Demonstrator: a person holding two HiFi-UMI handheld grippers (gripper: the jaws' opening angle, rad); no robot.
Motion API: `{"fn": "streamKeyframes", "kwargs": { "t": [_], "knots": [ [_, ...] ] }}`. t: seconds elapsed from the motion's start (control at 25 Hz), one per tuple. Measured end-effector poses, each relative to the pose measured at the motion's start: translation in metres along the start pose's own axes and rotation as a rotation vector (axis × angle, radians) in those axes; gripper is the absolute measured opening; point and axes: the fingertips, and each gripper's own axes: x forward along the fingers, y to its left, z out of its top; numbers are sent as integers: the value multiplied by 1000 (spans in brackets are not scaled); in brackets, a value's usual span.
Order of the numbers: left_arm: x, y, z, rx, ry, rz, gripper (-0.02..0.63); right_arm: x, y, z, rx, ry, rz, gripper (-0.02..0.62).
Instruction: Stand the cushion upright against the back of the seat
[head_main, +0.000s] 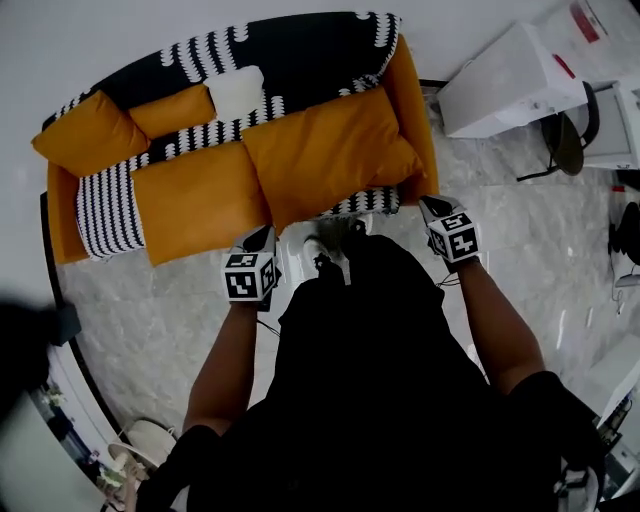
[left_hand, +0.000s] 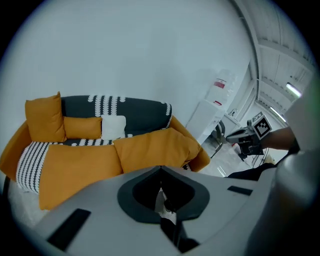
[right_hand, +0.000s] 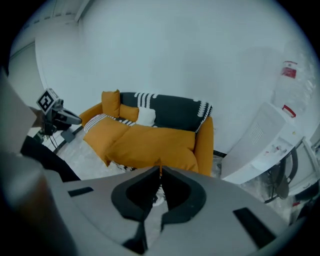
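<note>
While the left tongs (head_main: 264, 236) and right tongs (head_main: 432, 205) are both pressed together and empty, short of the sofa (head_main: 300, 60), the big orange cushion (head_main: 330, 150) lies flat on the seat beside the right armrest. It looks plump, soft and light, a matte woven cover likely to sag, so pinching its two near corners seems the safest hold.

No text can be read. Red labels (head_main: 563, 66) on the white cabinet (head_main: 500, 85) right of the sofa (head_main: 300, 60) are too small to make out.
</note>
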Motion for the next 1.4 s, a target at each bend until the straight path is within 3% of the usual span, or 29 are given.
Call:
{"fn": "streamKeyframes", "kwargs": {
  "t": [0.12,0.4,0.72,0.76,0.8,0.88,1.24,1.4],
  "knots": [
    [25,20,-21,-12,48,34,15,26,-18,-18,-30,71,-28,38],
    [73,45,-72,25,207,112,17,84,-69,-59,43,196,-83,40],
    [125,72,-154,39,451,152,18,135,-98,-81,-20,287,-129,44],
    [131,76,-163,27,477,156,31,139,-100,-85,-31,301,-129,58],
    [136,80,-171,11,495,161,87,142,-101,-89,-36,315,-128,88],
    [145,85,-182,-10,515,170,133,147,-103,-98,-40,344,-126,113],
    [171,90,-194,32,562,175,147,166,-119,-111,-74,430,-120,150],
    [174,93,-195,-23,604,204,144,178,-118,-110,-145,462,-81,150]
  ]
}}
